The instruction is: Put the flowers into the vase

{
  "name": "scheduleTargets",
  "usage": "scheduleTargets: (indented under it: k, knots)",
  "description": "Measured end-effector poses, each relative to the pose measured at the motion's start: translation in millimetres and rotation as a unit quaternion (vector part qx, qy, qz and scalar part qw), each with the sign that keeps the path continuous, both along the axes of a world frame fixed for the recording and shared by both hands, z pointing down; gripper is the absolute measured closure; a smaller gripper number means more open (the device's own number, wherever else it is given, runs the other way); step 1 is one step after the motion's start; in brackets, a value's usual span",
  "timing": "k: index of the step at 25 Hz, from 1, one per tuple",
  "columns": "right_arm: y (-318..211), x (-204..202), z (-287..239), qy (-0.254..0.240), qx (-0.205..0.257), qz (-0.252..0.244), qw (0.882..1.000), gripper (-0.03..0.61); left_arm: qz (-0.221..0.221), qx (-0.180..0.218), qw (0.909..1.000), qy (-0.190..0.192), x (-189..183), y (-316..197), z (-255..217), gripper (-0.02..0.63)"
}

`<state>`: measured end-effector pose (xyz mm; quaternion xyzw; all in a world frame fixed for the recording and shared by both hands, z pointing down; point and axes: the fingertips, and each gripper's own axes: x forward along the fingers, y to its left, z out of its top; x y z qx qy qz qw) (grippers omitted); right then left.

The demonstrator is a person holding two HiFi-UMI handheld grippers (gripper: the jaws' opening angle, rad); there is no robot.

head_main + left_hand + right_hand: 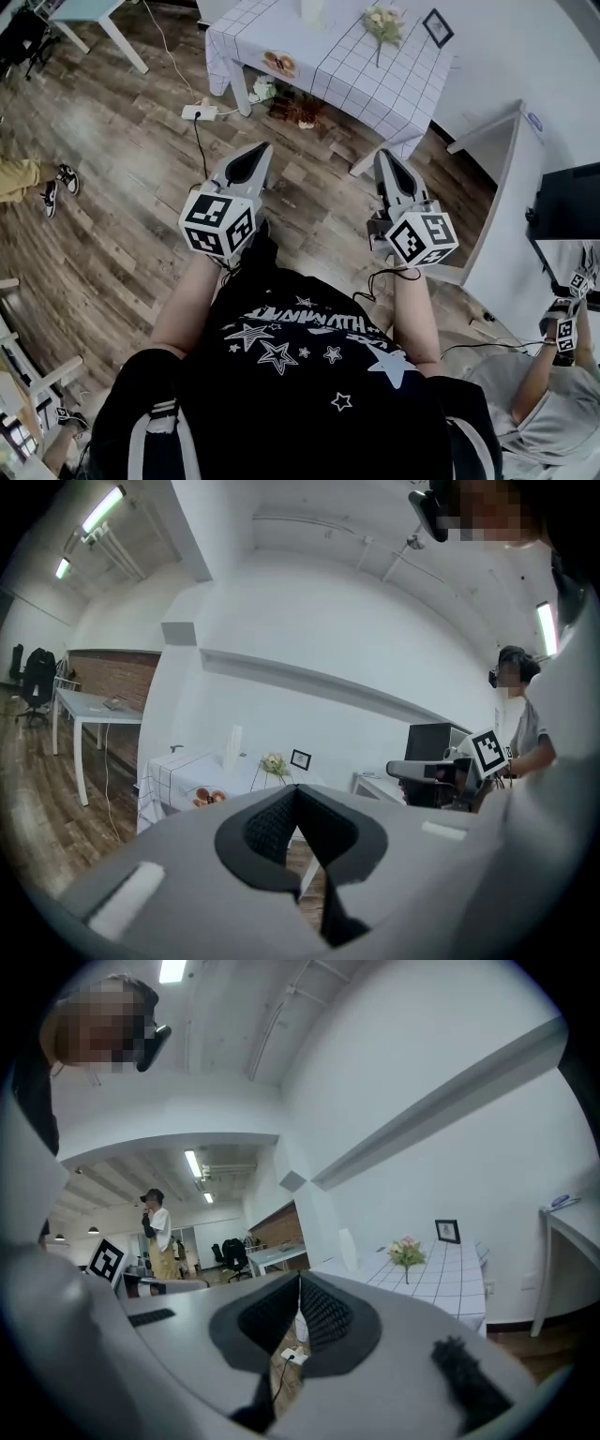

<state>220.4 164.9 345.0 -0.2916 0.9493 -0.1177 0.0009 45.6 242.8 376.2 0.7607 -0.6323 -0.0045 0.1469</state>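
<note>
A bunch of pale pink flowers (384, 21) lies on a table with a white checked cloth (375, 80) at the far end of the room. On the same table stand a tall white vase (312, 11) and a small picture frame (438, 26). My left gripper (257, 152) and right gripper (385, 159) are held side by side over the wooden floor, well short of the table. Both are shut and hold nothing. In the left gripper view the shut left gripper (295, 790) points at the vase (233, 745) and flowers (273, 764). The right gripper (300, 1280) faces the flowers (406, 1252).
A plate of food (279, 64) sits on the cloth's front left. A power strip (199, 112) and more flowers (300, 108) lie on the floor by the table legs. A white desk (506, 178) stands at the right, where another person (553, 394) holds grippers.
</note>
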Motion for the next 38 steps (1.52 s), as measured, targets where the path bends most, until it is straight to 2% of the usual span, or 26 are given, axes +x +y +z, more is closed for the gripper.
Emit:
scheduleTargets:
  k: [7,24,31,38]
  knots:
    - [-55.6,-46.5,-4.1,-0.001,-0.013,0.017,1.0,0.566,0.011,0.0,0.9999,0.006,-43.5,-55.4,-4.5,0.604]
    - [-129.5,-159.6,-10.3,0.015,-0.012,0.04,0.999,0.566,-0.001,0.002,0.9997,0.022,-182.4,-122.7,-0.3,0.604]
    - [-127.9,-175.8,1.0,0.042,-0.02,0.04,0.998,0.566,0.011,0.002,0.9995,0.028,-198.4,-133.9,4.4,0.605]
    - [-143.3,-182.2,13.1,0.039,-0.035,0.033,0.998,0.566,0.006,-0.006,0.9994,0.034,-198.3,-133.9,9.7,0.604]
